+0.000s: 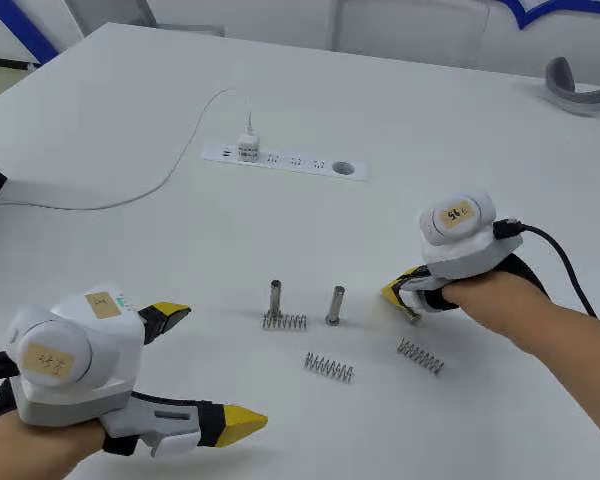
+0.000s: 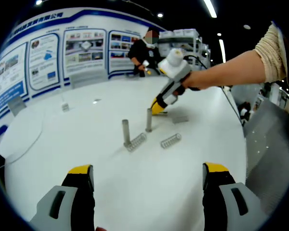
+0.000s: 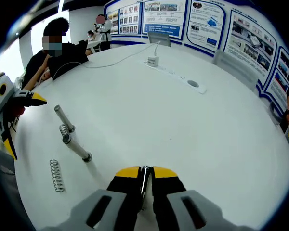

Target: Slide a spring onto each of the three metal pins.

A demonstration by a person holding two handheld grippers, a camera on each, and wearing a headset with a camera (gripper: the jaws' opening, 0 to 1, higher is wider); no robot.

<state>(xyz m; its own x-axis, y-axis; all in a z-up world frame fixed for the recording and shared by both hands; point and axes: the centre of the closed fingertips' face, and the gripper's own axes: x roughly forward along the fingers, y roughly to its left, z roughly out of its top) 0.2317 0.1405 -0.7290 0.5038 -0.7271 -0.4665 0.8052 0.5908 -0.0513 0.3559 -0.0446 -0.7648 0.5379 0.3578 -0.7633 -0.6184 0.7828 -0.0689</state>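
Holding my left tool (image 1: 206, 365) wide open and empty over the near edge of the bench (image 1: 130, 120), I have my right tool (image 1: 398, 294) pinched shut on a thin pin (image 1: 411, 313). The left pin (image 1: 275, 297) and right pin (image 1: 335, 303) stand upright mid-bench. The first spring (image 1: 285, 321) lies against the left pin's base, the second spring (image 1: 328, 367) and third spring (image 1: 420, 356) loose nearby
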